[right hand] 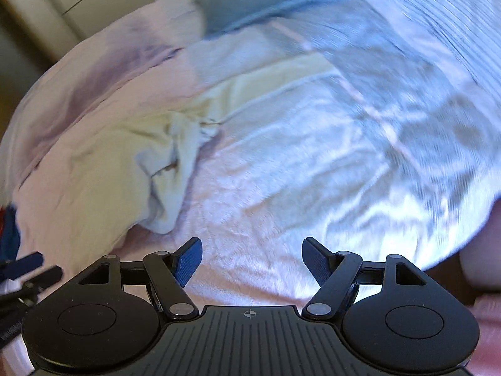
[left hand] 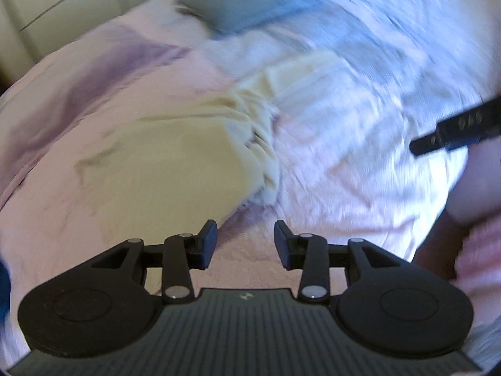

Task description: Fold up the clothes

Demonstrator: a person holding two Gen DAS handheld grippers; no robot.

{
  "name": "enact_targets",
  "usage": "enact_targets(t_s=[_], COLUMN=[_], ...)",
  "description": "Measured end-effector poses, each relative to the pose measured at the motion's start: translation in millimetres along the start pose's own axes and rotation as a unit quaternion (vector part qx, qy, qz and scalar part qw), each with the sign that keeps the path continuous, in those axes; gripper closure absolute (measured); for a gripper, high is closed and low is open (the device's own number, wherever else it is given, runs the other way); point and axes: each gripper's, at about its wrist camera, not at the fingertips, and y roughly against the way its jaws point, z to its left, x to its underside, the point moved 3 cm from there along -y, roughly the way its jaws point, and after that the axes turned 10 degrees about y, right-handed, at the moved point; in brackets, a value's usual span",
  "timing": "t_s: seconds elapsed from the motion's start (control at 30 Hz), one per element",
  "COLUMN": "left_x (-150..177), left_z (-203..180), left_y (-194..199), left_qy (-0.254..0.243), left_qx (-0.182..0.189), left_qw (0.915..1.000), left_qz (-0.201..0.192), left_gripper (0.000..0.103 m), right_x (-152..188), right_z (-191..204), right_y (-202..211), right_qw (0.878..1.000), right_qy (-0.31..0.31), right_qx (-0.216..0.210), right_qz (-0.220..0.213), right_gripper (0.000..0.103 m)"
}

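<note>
A pale cream garment [left hand: 175,153] lies spread on a pink fleecy bed cover [left hand: 338,169], its bunched edge running down the middle of the left wrist view. My left gripper [left hand: 245,238] hovers open just short of that edge, nothing between its fingers. In the right wrist view the same cream garment [right hand: 125,163] sits at the left, crumpled at its near corner. My right gripper [right hand: 252,257] is open wide above the pink cover [right hand: 281,188], to the right of the garment. The tip of my right gripper [left hand: 457,125] pokes in at the right of the left wrist view.
A grey-blue pillow [left hand: 238,3] lies at the far end of the bed, also in the right wrist view [right hand: 244,0]. A pale wall or cupboard [left hand: 62,3] stands beyond the bed's left edge. Dark blue fabric [right hand: 9,228] shows at the left border. Both views are motion-blurred.
</note>
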Motion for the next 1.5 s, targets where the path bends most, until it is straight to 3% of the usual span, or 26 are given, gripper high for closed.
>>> enact_targets(t_s=[0.1, 0.23, 0.37, 0.4, 0.43, 0.47, 0.53, 0.67, 0.73, 0.87, 0.9, 0.97, 1.0, 1.07, 1.17, 1.23, 1.3, 1.4, 1.5], left_x=[9.4, 17.0, 16.1, 17.4, 18.5, 17.9, 16.9, 20.2, 27.0, 57.5, 67.5, 85.4, 96.4, 111.1, 128.4, 131.8, 131.6, 124.8, 127.7], left_z=[-4.8, -7.8, -5.5, -2.1, 1.5, 8.5, 24.4, 79.7, 128.3, 231.8, 252.2, 273.0, 276.4, 265.3, 214.3, 167.4, 122.3, 90.4, 93.7], left_y=[-37.1, -78.6, -118.5, -129.3, -139.4, -142.2, -138.2, -87.4, -52.9, -5.3, 2.4, 8.9, 10.1, 9.6, -8.9, -30.0, -51.9, -78.5, -102.7], left_qy=[-0.049, -0.077, -0.106, -0.112, -0.118, -0.113, -0.090, -0.020, 0.037, 0.159, 0.174, 0.177, 0.176, 0.189, 0.207, 0.171, 0.127, 0.054, -0.027], left_qx=[0.000, -0.017, -0.084, -0.100, -0.115, -0.120, -0.118, -0.168, -0.213, -0.287, -0.323, -0.372, -0.381, -0.370, -0.277, -0.226, -0.192, -0.201, -0.225], left_qw=[0.9986, 0.9965, 0.9908, 0.9886, 0.9863, 0.9863, 0.9887, 0.9842, 0.9750, 0.9443, 0.9300, 0.9111, 0.9074, 0.9091, 0.9377, 0.9583, 0.9725, 0.9780, 0.9739], left_qz=[0.022, 0.028, -0.012, -0.011, -0.011, -0.011, -0.019, -0.053, -0.053, -0.029, -0.022, 0.000, 0.017, 0.027, 0.035, 0.035, 0.032, 0.008, 0.003], left_gripper=[0.067, 0.066, 0.063, 0.066, 0.083, 0.095, 0.096, 0.096, 0.097, 0.097, 0.098, 0.098, 0.097, 0.096, 0.088, 0.084, 0.081, 0.071, 0.068], right_x=[16.3, 41.6, 63.8, 65.6, 66.8, 67.0, 62.6, 42.4, 31.9, 12.0, 7.4, 2.5, 1.4, 2.7, 7.2, 9.9, 9.9, 3.5, -6.5], right_z=[-3.7, -7.8, -13.6, -15.1, -16.3, -17.0, -16.2, -9.1, -5.4, 3.8, 6.4, 13.5, 17.0, 23.9, 31.7, 33.6, 34.9, 34.4, 32.0], right_y=[-10.4, -29.4, -57.7, -66.8, -75.1, -83.6, -93.1, -98.8, -101.1, -104.9, -106.0, -111.3, -114.3, -121.3, -132.1, -138.9, -144.6, -145.1, -145.6], right_qw=[0.999, 0.996, 0.994, 0.994, 0.993, 0.993, 0.993, 0.995, 0.995, 0.994, 0.994, 0.992, 0.991, 0.988, 0.984, 0.982, 0.980, 0.977, 0.972], right_qy=[-0.047, -0.065, -0.068, -0.065, -0.060, -0.053, -0.037, 0.002, 0.021, 0.053, 0.061, 0.082, 0.092, 0.110, 0.134, 0.145, 0.158, 0.191, 0.233], right_qx=[0.017, 0.030, 0.036, 0.036, 0.037, 0.038, 0.037, 0.025, 0.018, 0.004, 0.000, -0.007, -0.010, -0.017, -0.023, -0.024, -0.023, -0.018, -0.008], right_qz=[0.014, 0.045, 0.078, 0.086, 0.094, 0.101, 0.102, 0.099, 0.098, 0.094, 0.093, 0.095, 0.097, 0.105, 0.117, 0.122, 0.120, 0.087, 0.040], right_gripper=[0.029, 0.029, 0.029, 0.029, 0.029, 0.029, 0.029, 0.029, 0.029, 0.029, 0.029, 0.029, 0.029, 0.029, 0.029, 0.029, 0.029, 0.029, 0.029])
